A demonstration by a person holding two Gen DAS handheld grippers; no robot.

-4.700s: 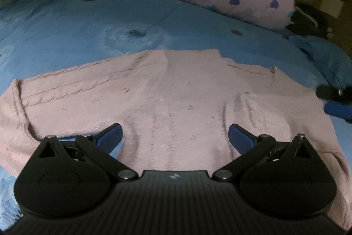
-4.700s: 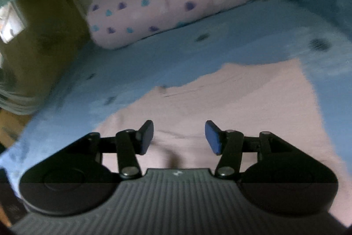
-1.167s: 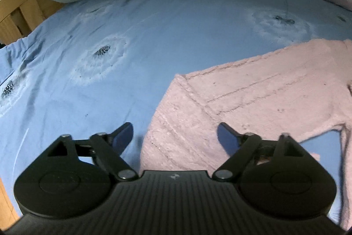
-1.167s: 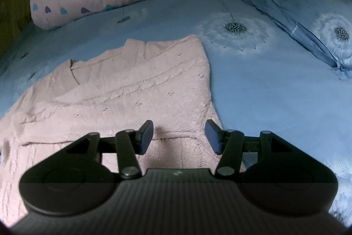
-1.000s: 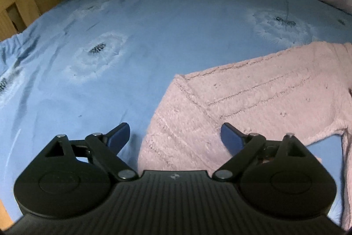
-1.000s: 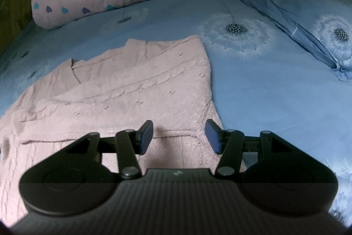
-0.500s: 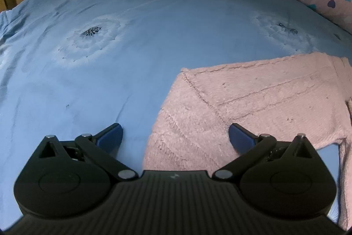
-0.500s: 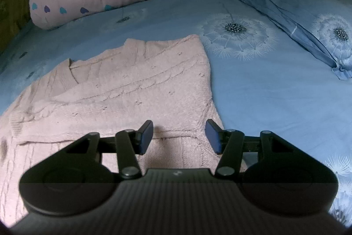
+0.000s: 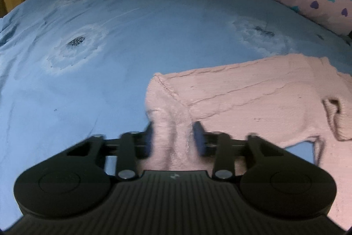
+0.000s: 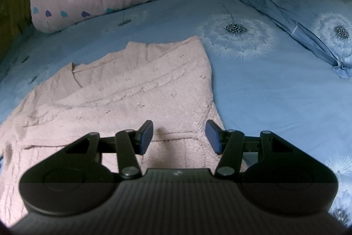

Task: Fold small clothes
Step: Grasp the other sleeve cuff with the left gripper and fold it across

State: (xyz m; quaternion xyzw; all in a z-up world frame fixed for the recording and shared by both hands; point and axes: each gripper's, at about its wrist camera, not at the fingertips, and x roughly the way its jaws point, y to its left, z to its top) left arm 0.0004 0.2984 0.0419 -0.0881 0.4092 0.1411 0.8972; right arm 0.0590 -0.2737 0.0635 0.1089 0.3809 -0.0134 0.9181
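left gripper (image 9: 173,138) closing on sweater (image 9: 253,100) corner — sleeve crosswise

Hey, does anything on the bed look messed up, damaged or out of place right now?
Nothing looks damaged or spilled. The pink knitted sweater lies mostly flat on the blue dandelion-print bedsheet; its only bunched spot is the corner puckered up between the left gripper's closing jaws.

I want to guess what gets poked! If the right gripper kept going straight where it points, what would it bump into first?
Most likely the pink knitted sweater: it lies right under and ahead of the right gripper, whose fingers stand apart above it. Depth is hard to judge.
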